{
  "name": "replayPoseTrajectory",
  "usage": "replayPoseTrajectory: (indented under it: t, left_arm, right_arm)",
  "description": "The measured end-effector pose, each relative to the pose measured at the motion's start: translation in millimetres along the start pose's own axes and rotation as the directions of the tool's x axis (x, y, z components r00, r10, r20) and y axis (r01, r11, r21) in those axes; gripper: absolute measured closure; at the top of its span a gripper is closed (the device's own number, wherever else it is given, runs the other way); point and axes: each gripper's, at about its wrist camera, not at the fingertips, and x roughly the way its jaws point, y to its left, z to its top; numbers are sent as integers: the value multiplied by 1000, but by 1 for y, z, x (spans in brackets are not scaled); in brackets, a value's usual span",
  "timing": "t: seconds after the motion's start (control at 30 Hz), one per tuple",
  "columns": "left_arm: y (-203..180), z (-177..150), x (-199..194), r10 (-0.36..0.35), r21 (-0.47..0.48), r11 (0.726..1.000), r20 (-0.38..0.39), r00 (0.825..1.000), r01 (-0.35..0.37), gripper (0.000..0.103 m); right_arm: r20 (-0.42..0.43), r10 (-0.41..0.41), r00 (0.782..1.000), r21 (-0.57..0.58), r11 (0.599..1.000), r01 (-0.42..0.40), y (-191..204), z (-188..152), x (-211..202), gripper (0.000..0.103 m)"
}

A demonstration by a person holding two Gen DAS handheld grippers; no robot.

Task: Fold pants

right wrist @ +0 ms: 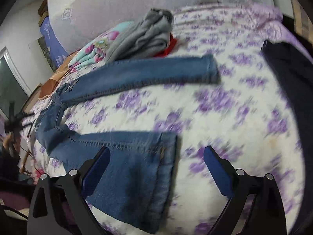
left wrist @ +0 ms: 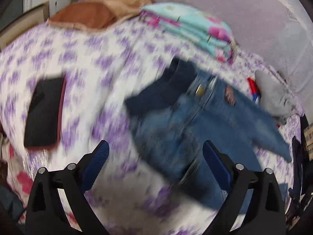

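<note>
Jeans [right wrist: 137, 76] spread unfolded on bed [right wrist: 225, 117]; both grippers' fingers [left wrist: 215, 164] wide apart, empty. Next: grasp near leg hem [right wrist: 166, 156].

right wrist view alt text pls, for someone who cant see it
Blue jeans lie unfolded, legs spread apart, on a purple-flowered bedspread. The open right gripper hovers over the nearer leg's cuff, holding nothing. Grey clothing is bunched beyond the far leg.
</note>
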Motion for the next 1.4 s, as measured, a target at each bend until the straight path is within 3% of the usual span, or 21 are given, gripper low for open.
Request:
replayPoseTrajectory:
  t: [0.07, 0.13, 0.17, 0.2, 0.37, 0.47, 0.53, 0.63, 0.77, 0.83, 0.9, 0.93, 0.97, 1.0, 1.13, 1.17, 1.2, 1.23, 1.27, 1.3, 1.4]
  left_arm:
    - [8, -13, 6, 4, -19, 1000, -17, 1000, -5, 9]
    - [11, -18, 10, -1, -44, 999, 4, 1000, 1, 9]
    - [10, -17, 11, -8, -52, 999, 17, 1000, 9, 9]
    - [7, -13, 15, -29, -53, 998, 31, 999, 30, 8]
    - [-15, 3, 49, -44, -43, 998, 6, 999, 44, 8]
    - [-33, 5, 40, -57, -45, 997, 61, 997, 59, 63]
    - [-37, 3, 22, -101, -68, 992, 94, 990, 108, 84]
    - [-50, -11, -18, -127, -45, 990, 136, 982, 134, 83]
    - [-49, -34, -17, -49, -20, 998, 95, 994, 51, 75]
    - [-35, -40, 0, -33, -44, 998, 48, 998, 35, 55]
    - [-21, -41, 8, -73, -105, 991, 53, 996, 79, 19]
    - [-17, -40, 9, -90, -127, 987, 72, 993, 98, 16]
    - [-15, -37, 10, -99, -144, 983, 89, 991, 111, 14]
    - [-15, -33, 13, -115, -155, 979, 99, 988, 129, 13]
    - [-25, -23, 31, -152, -140, 976, 93, 984, 165, 13]
    - [-28, -24, 36, -147, -138, 978, 92, 985, 159, 20]
    - [-31, -25, 38, -133, -137, 980, 99, 986, 146, 47]
    - [-32, -26, 38, -132, -139, 980, 100, 986, 145, 56]
    - [-32, -26, 37, -167, -144, 973, 103, 981, 181, 76]
    - [-32, -27, 29, -190, -151, 967, 115, 975, 206, 84]
    - [-26, -26, -3, -228, -148, 957, 155, 961, 251, 86]
  right_arm:
    - [-39, -1, 999, -5, 1000, 1, 7, -10, 7, 11]
    - [-41, 54, 998, 6, 999, -54, 8, -14, 5, 45]
    - [-35, 70, 997, 20, 997, -69, 6, -15, 2, 77]
    - [-25, 105, 994, 40, 994, -104, 2, -15, -2, 86]
    - [88, 204, 975, 70, 975, -210, -9, 0, -39, 87]
    - [215, 184, 959, 62, 978, -201, -20, 26, -84, 92]
    - [272, 137, 952, 90, 982, -167, -34, 40, -109, 97]
    - [170, 37, 985, 132, 989, -60, -59, 49, -105, 98]
    - [-21, -47, 999, 249, 967, 51, -94, 24, -45, 94]
    - [-60, -32, 998, 296, 954, 49, -102, 6, -23, 91]
    - [-15, -60, 998, 284, 957, 61, -97, -3, -24, 87]
    - [15, -44, 999, 273, 961, 38, -92, -8, -27, 80]
    - [37, 5, 999, 266, 964, -15, -89, -9, -27, 46]
    - [61, 41, 997, 253, 966, -55, -83, -12, -30, 30]
    - [27, 86, 996, 188, 978, -89, -64, -17, -17, 30]
    - [13, 86, 996, 189, 978, -87, -62, -18, -12, 37]
    - [14, 77, 997, 185, 980, -78, -59, -18, -9, 69]
    - [16, 153, 988, 198, 968, -153, -59, -16, -7, 93]
    - [38, 170, 985, 210, 962, -174, -59, -14, -11, 96]
    - [73, 178, 981, 212, 959, -189, -60, -12, -17, 96]
    - [147, 244, 959, 223, 936, -272, -59, -6, -46, 97]
